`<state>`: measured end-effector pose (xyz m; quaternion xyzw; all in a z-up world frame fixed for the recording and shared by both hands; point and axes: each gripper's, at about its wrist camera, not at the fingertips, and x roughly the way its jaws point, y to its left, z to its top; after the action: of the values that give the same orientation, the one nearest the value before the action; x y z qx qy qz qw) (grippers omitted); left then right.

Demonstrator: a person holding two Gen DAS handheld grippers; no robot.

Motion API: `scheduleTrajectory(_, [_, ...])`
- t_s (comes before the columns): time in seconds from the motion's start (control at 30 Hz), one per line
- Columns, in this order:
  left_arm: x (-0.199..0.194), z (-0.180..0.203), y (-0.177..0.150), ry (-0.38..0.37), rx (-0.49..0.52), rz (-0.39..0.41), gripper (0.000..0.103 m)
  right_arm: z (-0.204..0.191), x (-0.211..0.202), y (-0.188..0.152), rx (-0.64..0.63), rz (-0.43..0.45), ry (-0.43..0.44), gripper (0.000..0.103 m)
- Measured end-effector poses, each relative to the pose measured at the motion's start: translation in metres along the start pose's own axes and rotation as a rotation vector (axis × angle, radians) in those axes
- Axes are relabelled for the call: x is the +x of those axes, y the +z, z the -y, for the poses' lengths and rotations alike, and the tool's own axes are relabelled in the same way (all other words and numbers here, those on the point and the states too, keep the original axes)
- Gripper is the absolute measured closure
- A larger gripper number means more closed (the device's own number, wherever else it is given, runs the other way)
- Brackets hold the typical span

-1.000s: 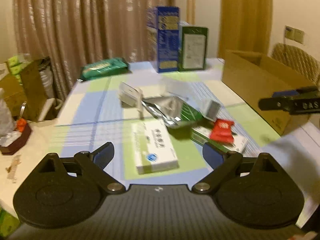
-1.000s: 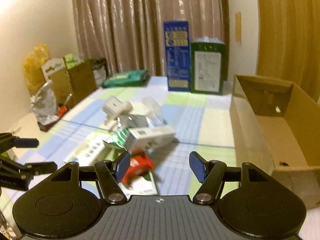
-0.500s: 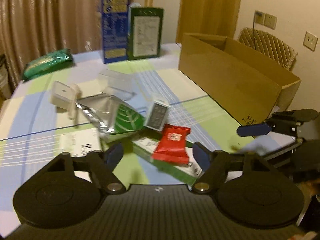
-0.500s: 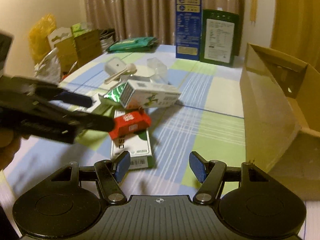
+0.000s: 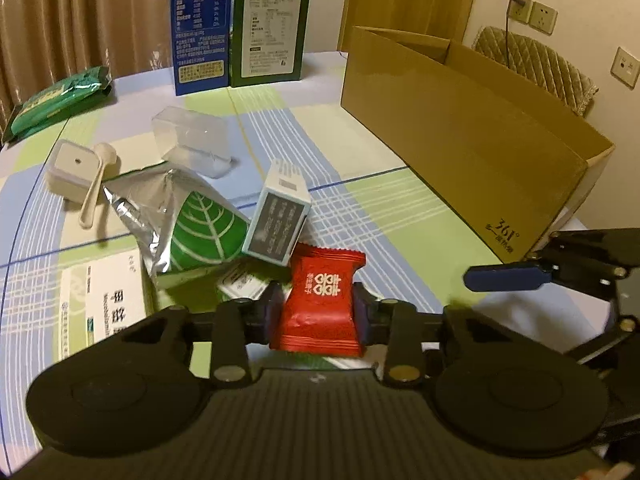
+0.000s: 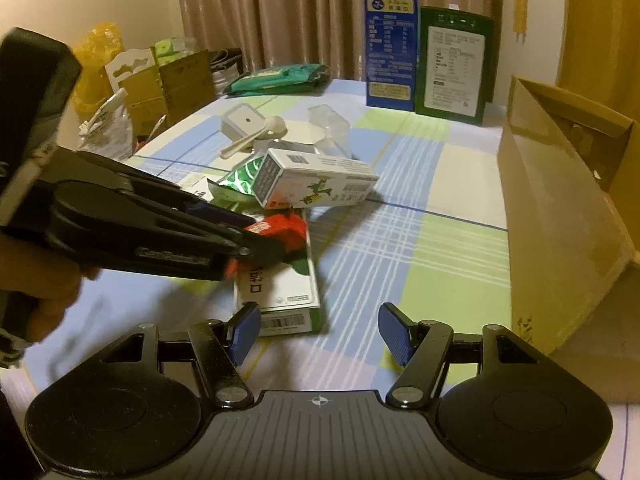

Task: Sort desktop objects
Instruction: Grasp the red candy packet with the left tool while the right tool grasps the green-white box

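L wrist view: left hand-held gripper (image 5: 318, 312) is clenched on the red candy packet (image 5: 322, 300) at lower centre of frame, pads pinching its crinkly sides; the wrapper is soft, so it may slip or twist out on the lift, and the tilted white box (image 5: 278, 216) touching its top edge could get dragged over. R wrist view: right hand-held gripper (image 6: 320, 334) sits released w/ nothing between its pads, bottom centre, above the flat green-edged box (image 6: 280, 292); the left tool crosses from left of frame, so a reach now risks a clash, and the cardboard box (image 6: 560, 208) at right is well apart.

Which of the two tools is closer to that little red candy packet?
The left tool: its pads are clamped on the red candy packet. The right tool hangs open and empty, nearer the cardboard box, off the packet.
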<state>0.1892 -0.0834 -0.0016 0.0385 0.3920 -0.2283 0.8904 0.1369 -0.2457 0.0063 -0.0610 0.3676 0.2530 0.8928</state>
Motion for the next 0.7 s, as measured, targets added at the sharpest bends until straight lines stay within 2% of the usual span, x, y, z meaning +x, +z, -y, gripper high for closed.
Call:
scheduleTrajectory(0.17, [-0.030, -0.012, -0.018, 0.044, -0.033, -0.009, 0.081, -0.017, 0.013, 0.000, -0.063, 0.001, 0.030, 0.040])
scheduleTrajectory(0.37, [-0.043, -0.029, -0.045, 0.104, -0.069, -0.035, 0.081, -0.032, 0.041, 0.000, -0.101, -0.017, 0.011, 0.040])
scheduleTrajectory(0.4, [-0.043, -0.029, -0.048, 0.109, -0.067, -0.043, 0.081, -0.032, 0.045, 0.000, -0.095, -0.027, 0.006, 0.043])
scheduleTrajectory(0.43, [-0.043, -0.030, -0.049, 0.114, -0.065, -0.045, 0.081, -0.031, 0.048, -0.001, -0.079, -0.040, -0.004, 0.050])
scheduleTrajectory(0.57, [-0.047, -0.030, -0.053, 0.126, -0.065, -0.030, 0.063, -0.025, 0.035, -0.003, -0.028, -0.065, -0.034, 0.050])
scheduleTrajectory(0.7, [-0.047, -0.025, -0.060, 0.141, -0.057, -0.046, 0.062, -0.022, 0.009, -0.013, 0.015, -0.070, -0.085, 0.051])
